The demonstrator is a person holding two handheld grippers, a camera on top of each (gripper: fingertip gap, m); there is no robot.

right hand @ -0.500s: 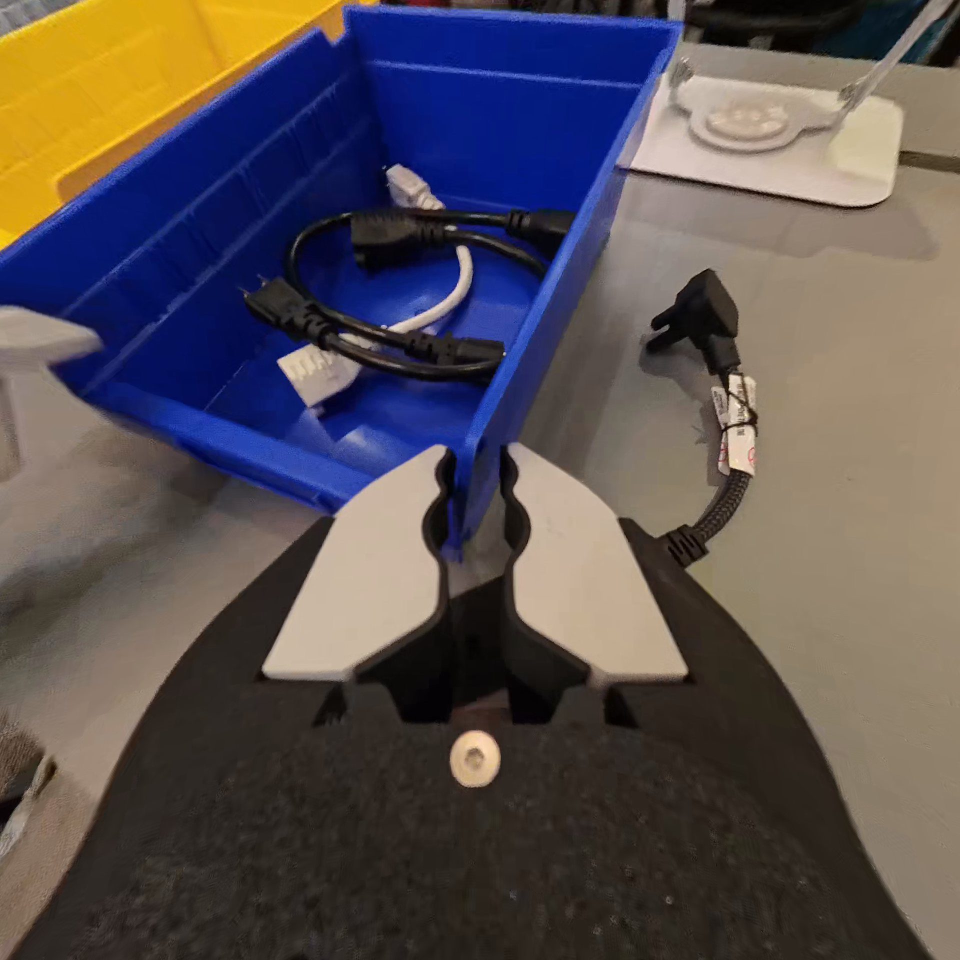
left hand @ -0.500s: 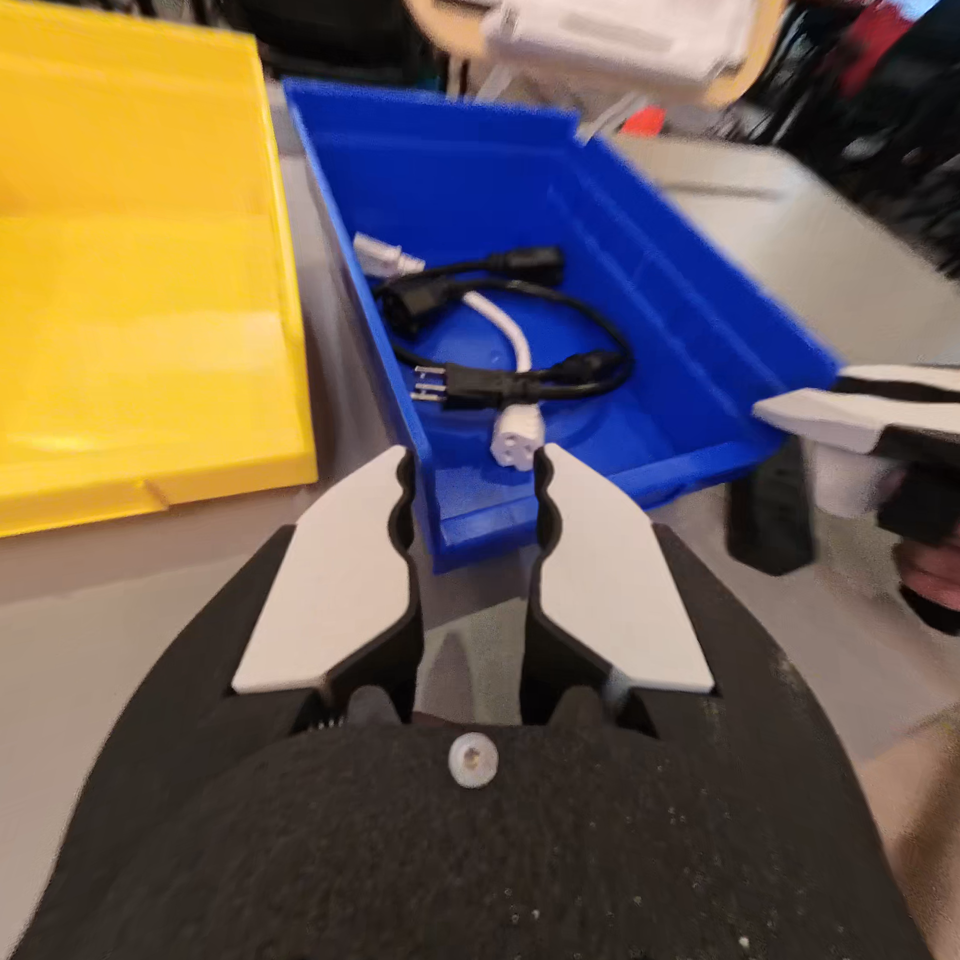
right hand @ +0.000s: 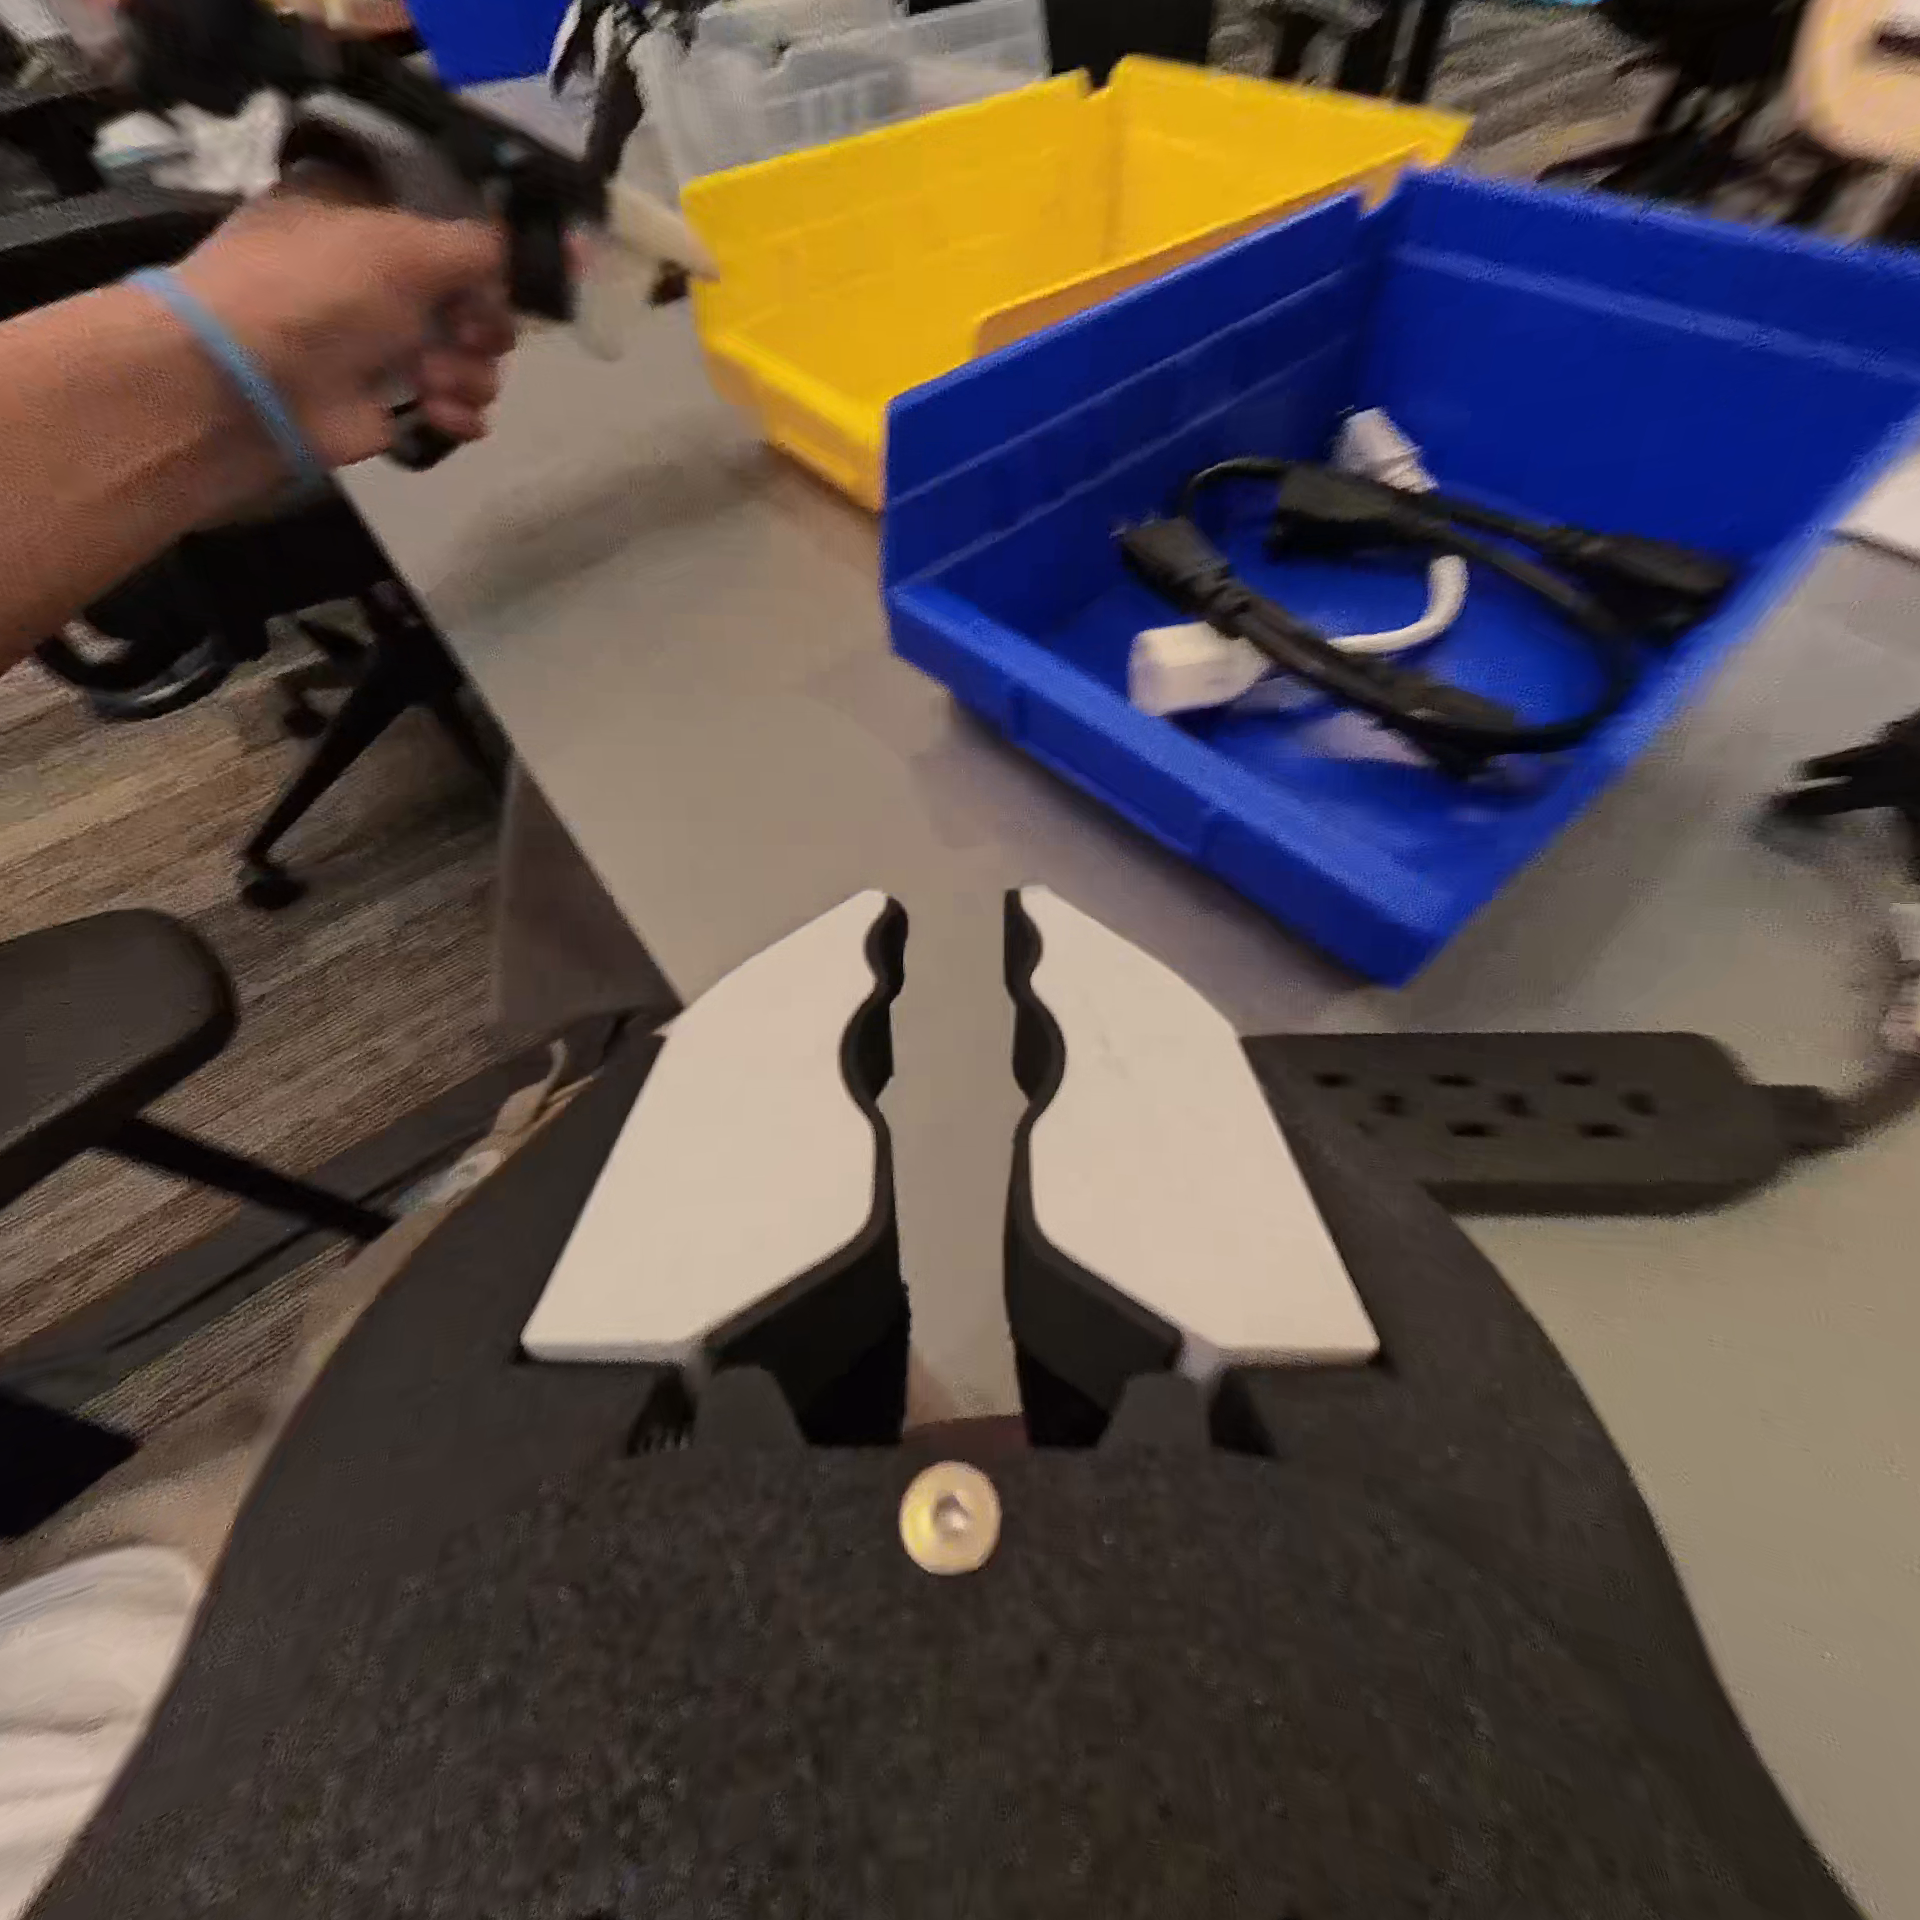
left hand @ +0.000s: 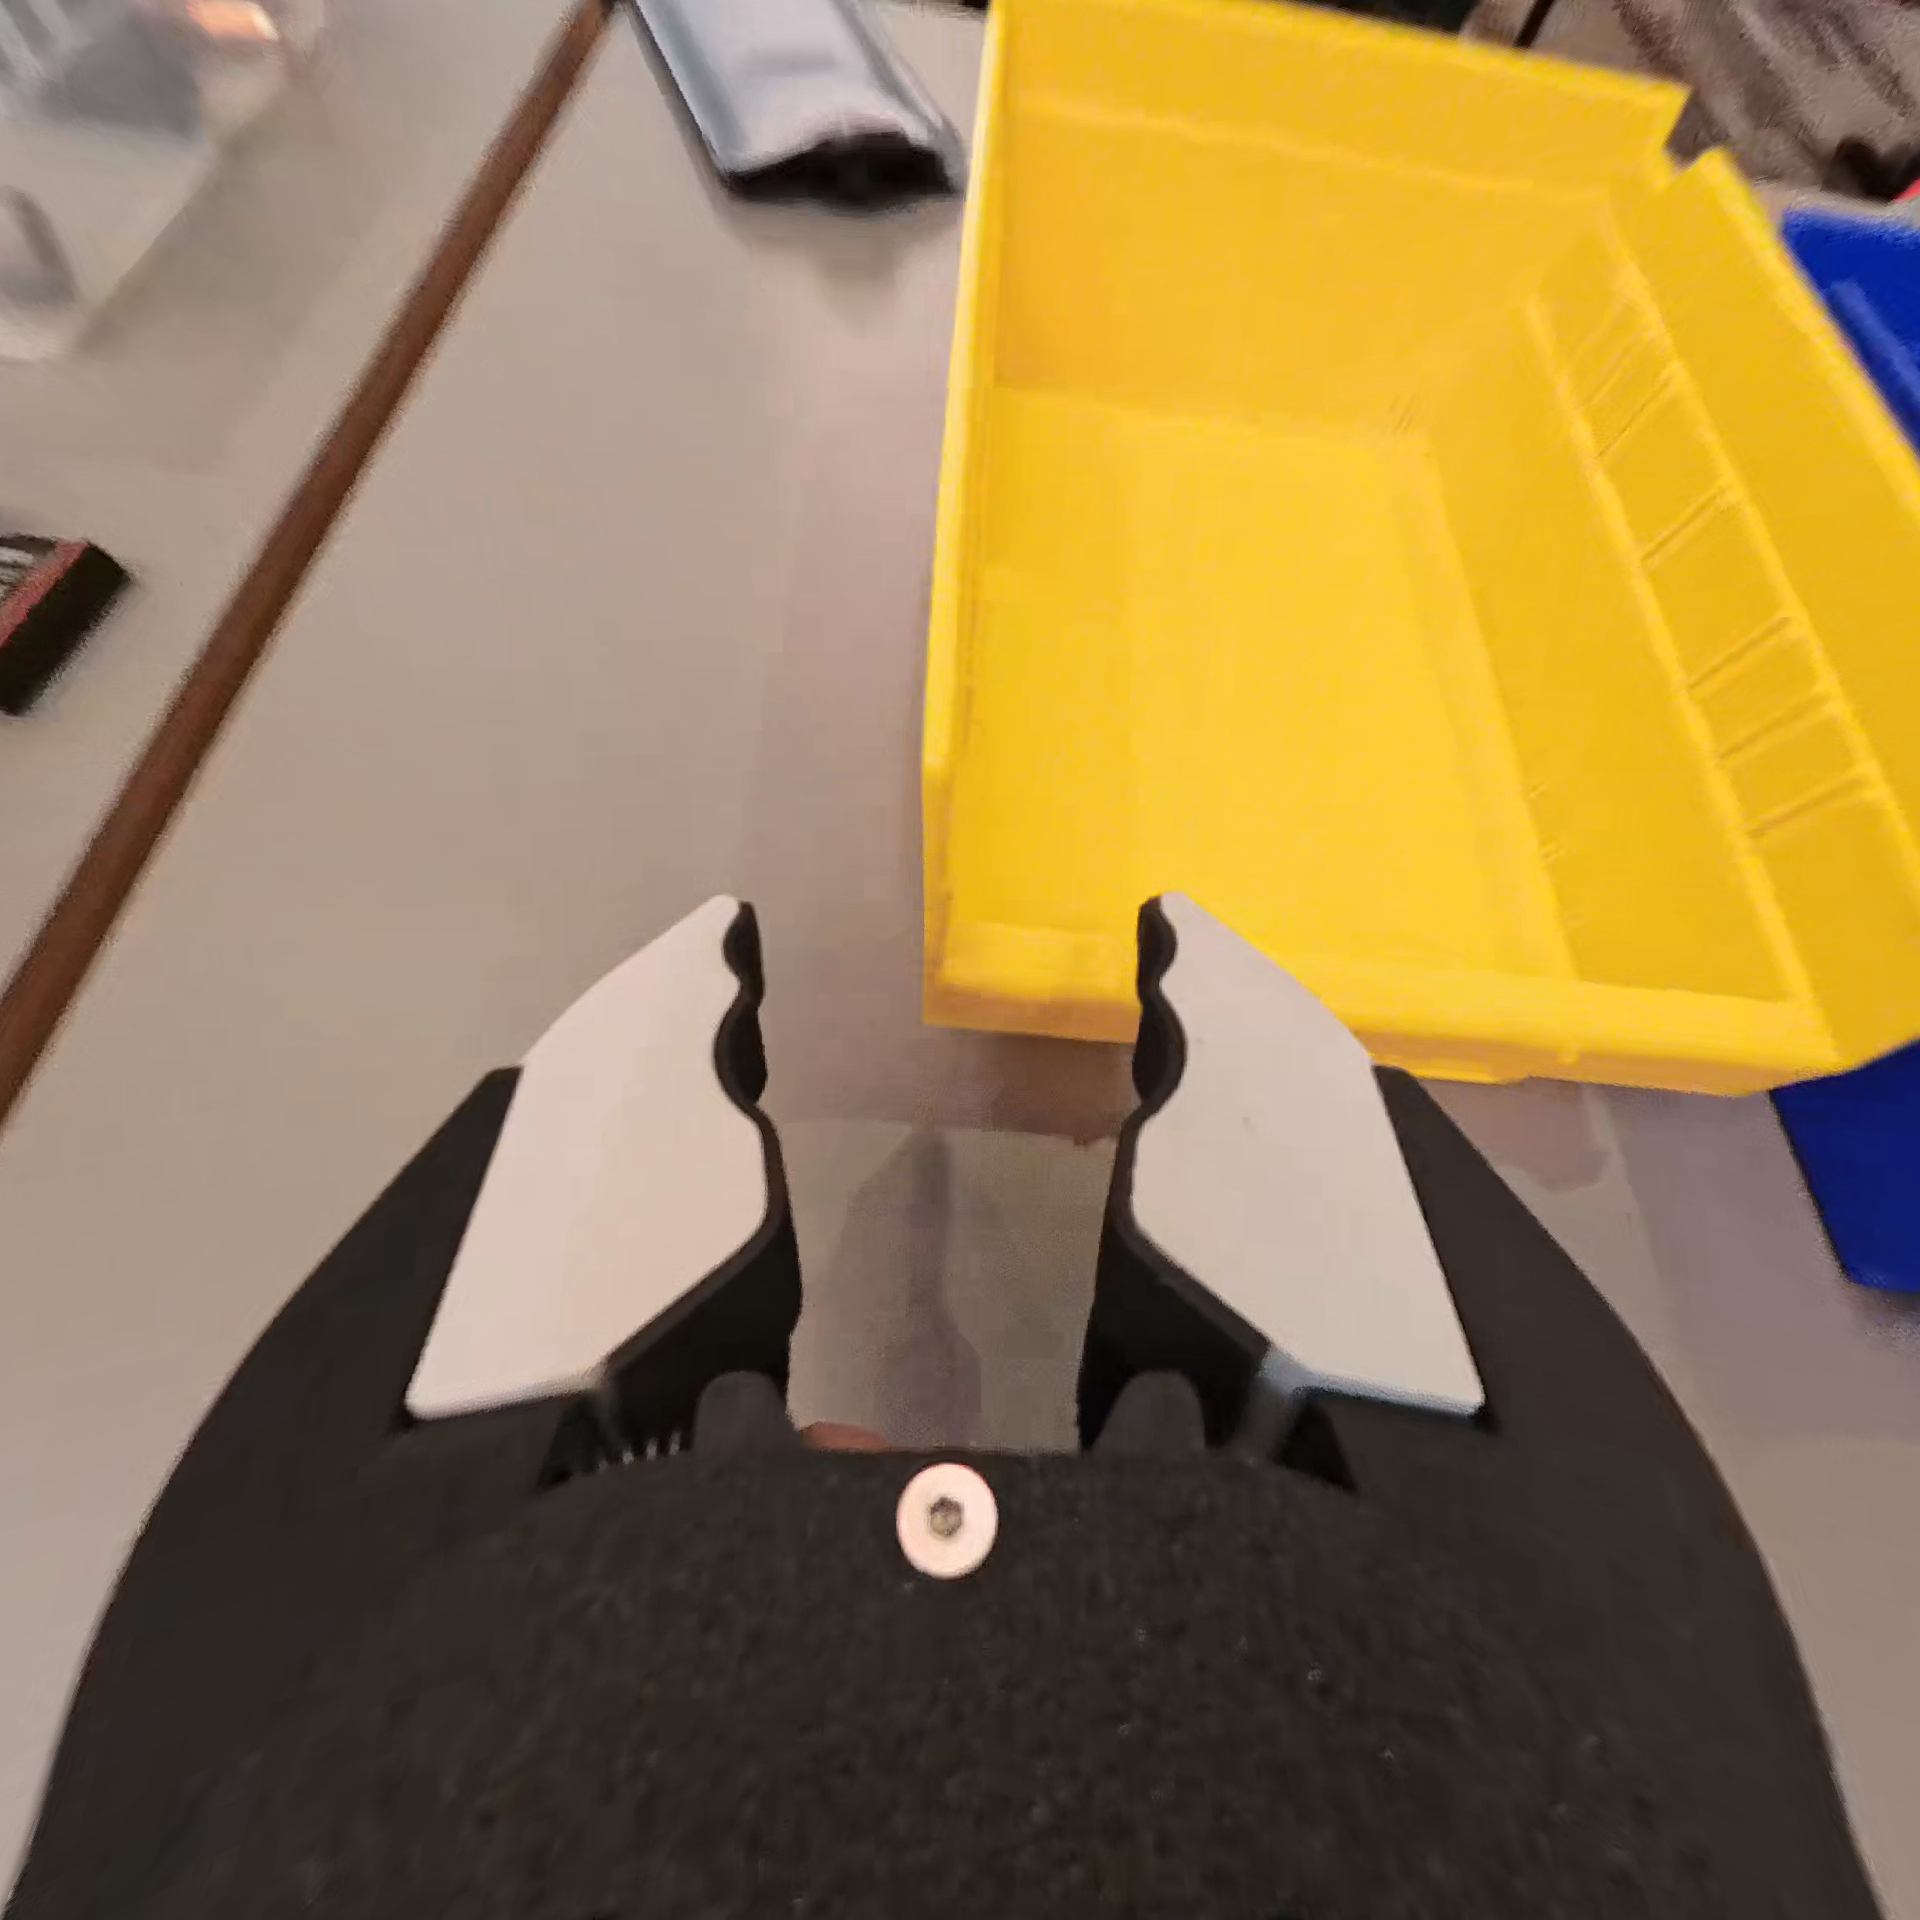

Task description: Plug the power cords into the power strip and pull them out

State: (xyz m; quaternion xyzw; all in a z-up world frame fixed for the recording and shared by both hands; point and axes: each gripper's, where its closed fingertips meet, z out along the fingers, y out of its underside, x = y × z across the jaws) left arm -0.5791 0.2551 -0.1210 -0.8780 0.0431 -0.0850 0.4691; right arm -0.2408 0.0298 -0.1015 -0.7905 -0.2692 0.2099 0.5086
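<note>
Left gripper [left hand: 948, 914]: spread wide, nothing between the fingers, hanging over bare grey table [left hand: 582, 582] just short of the yellow bin's near-left corner.
Yellow bin [left hand: 1226, 675]: nothing lying inside it in either view; its right side sits right against the blue bin [left hand: 1860, 1174].
Right gripper [right hand: 954, 909]: a narrow gap between the fingers, parted and gripping nothing, only table surface showing through the slot.
Power strip [right hand: 1527, 1117]: black, flat on the table just right of the right gripper, outlets facing up, its cable running off to the right edge.
Power cords: black cords [right hand: 1455, 613] looped in the blue bin's floor, with a white cord [right hand: 1444, 613] tangled under them and its white connector [right hand: 1195, 670] near the bin's front wall.
Spacing: cords and strip are apart, blue bin wall between them; nothing is plugged in.
Left hand [right hand: 353, 322]: up at the far left in the right wrist view, blurred, a light-blue band on the wrist, gripping its gripper beside the yellow bin.
Table edge: a dark brown strip [left hand: 312, 499] runs along the left; office chairs [right hand: 114, 1039] stand on the carpet beyond.
</note>
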